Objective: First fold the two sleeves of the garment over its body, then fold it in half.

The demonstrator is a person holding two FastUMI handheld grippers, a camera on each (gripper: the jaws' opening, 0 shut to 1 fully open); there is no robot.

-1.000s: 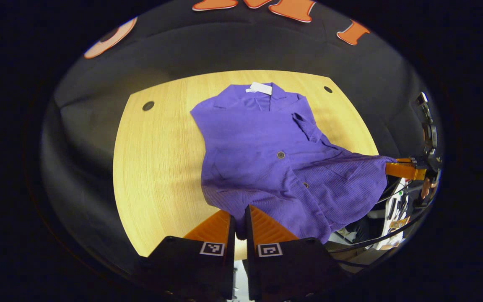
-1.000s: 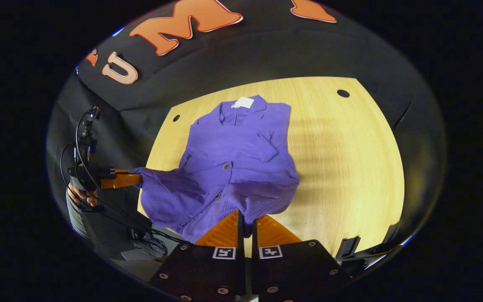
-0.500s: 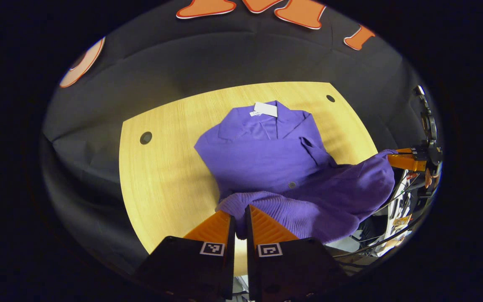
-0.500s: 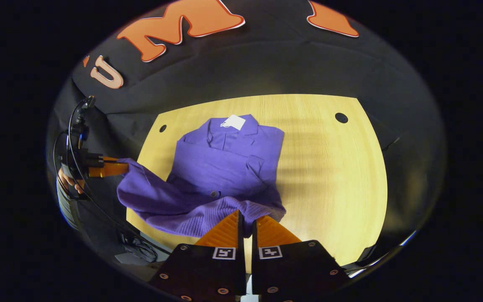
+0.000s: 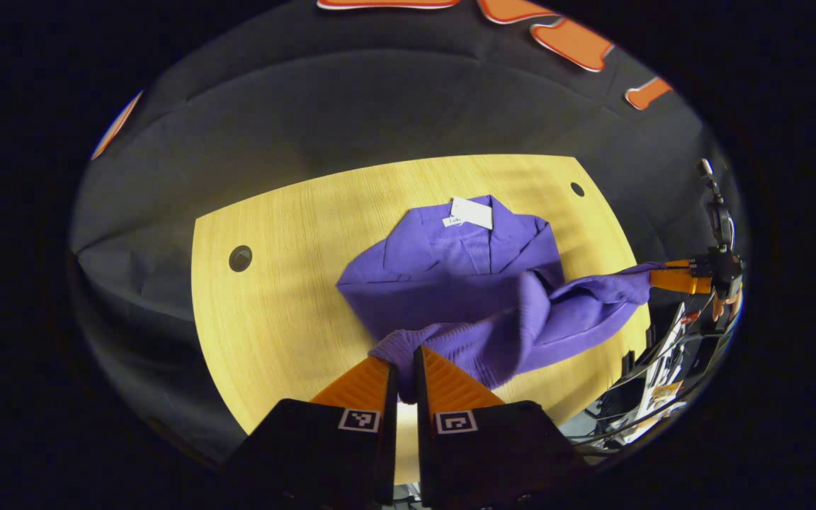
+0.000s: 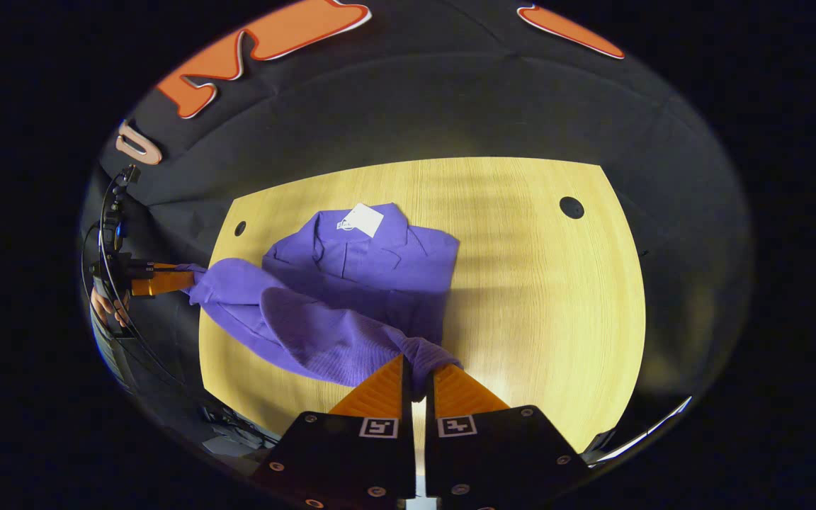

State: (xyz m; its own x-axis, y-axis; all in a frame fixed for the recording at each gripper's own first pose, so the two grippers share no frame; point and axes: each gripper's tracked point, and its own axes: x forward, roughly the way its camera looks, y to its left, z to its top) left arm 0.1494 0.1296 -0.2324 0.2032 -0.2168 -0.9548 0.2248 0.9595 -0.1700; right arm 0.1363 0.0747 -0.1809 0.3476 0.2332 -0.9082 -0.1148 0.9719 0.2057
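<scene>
A purple knit garment [image 5: 450,276] lies collar-up at the far side of a wooden table [image 5: 273,297], with a white tag [image 5: 472,212] at its collar. Its ribbed hem is lifted off the table and hangs between both grippers. My left gripper [image 5: 404,365] is shut on one hem corner. My right gripper [image 6: 416,368] is shut on the other hem corner. In the left gripper view the right gripper [image 5: 670,278] shows far right with a hand behind it. In the right gripper view the left gripper [image 6: 156,280] shows far left, cloth [image 6: 351,283] stretched from it.
The table [image 6: 542,297] has small dark round holes [image 5: 240,258] [image 6: 571,207] near its far corners. Black cloth walls surround it. Cables and clutter [image 5: 656,382] lie past the table's near edge.
Both grippers have carried the hem up and forward toward the collar. The lower half of the garment now hangs folded over the upper body, hiding the buttons.
</scene>
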